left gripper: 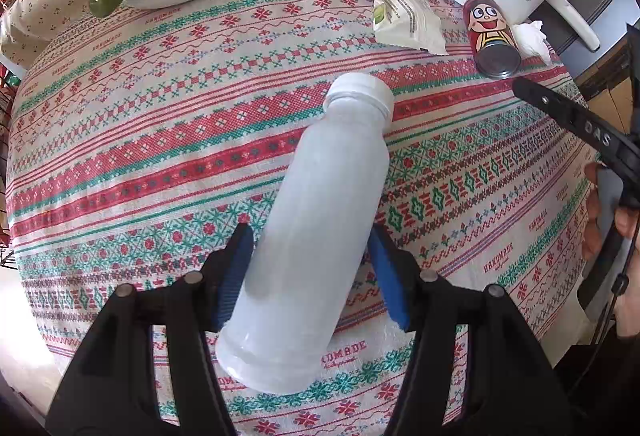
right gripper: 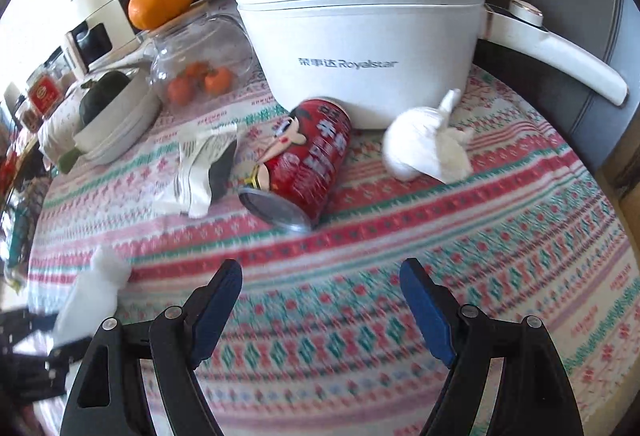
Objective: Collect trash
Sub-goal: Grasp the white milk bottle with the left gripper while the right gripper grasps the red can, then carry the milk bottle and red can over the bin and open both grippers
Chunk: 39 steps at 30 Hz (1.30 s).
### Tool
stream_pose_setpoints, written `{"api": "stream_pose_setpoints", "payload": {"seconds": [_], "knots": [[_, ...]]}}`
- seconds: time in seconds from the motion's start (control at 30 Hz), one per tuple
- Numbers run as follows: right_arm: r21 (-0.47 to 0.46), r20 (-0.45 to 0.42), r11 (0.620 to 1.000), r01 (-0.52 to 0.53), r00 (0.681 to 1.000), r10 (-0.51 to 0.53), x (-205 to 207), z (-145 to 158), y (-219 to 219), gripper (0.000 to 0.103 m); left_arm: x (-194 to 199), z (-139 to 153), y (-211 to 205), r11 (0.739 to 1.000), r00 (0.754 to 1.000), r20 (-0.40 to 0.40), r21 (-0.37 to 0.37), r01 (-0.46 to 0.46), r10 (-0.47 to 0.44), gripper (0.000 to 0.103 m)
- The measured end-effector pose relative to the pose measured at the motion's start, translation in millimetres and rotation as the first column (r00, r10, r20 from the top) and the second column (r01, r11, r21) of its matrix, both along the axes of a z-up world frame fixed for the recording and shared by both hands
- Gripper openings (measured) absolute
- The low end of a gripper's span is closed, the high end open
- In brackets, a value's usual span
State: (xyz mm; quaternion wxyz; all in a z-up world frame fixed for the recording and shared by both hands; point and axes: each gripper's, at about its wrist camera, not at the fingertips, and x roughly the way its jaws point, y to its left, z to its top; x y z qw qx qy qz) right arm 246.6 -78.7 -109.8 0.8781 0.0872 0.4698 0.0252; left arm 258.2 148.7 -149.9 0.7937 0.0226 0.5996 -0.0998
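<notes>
Left tool [left gripper: 310,276] angled steeply down, partly closed; right tool [right gripper: 320,312] wide open.

Soft daylight is filling both views, coming brightest from the left, where the edge is washing out to white. The left wrist view is staying sharp, with the bottle [left gripper: 316,228] glowing pale and casting only a faint shadow on the tabletop [left gripper: 160,139]. The right wrist view is smearing with motion blur across the cloth pattern and the can [right gripper: 300,163], while fisheye bending is curving the pot [right gripper: 360,35] and a dark vignette is closing in at every corner.
</notes>
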Motion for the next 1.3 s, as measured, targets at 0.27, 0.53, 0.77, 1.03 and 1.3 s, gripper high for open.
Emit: {"api": "stream_pose_setpoints", "payload": {"seconds": [0.27, 0.53, 0.77, 1.03, 1.3], "knots": [[0.005, 0.039, 0.997, 0.076, 0.996, -0.077, 32, -14, 18, 0.083, 0, -11, 11, 1.000, 1.000, 0.007, -0.003, -0.015, 0.015, 0.060], [0.029, 0.059, 0.994, 0.110, 0.992, -0.111, 47, -22, 12, 0.056, -10, -8, 25, 0.994, 0.993, 0.046, -0.047, -0.103, 0.105, 0.056], [0.015, 0.039, 0.999, 0.035, 0.999, -0.036, 27, -13, 5, 0.055, -38, 8, 23, 0.989, 0.990, 0.043, -0.061, -0.134, 0.137, 0.054], [0.029, 0.011, 0.999, -0.025, 1.000, 0.025, -26, 24, -35, 0.054, -89, 55, 5, 0.993, 0.990, 0.087, -0.056, -0.101, 0.106, 0.050], [0.065, -0.025, 0.996, -0.061, 0.998, 0.062, -87, 58, -81, 0.054, -124, 84, -33, 0.994, 0.994, 0.087, -0.097, -0.056, 0.065, 0.050]]}}
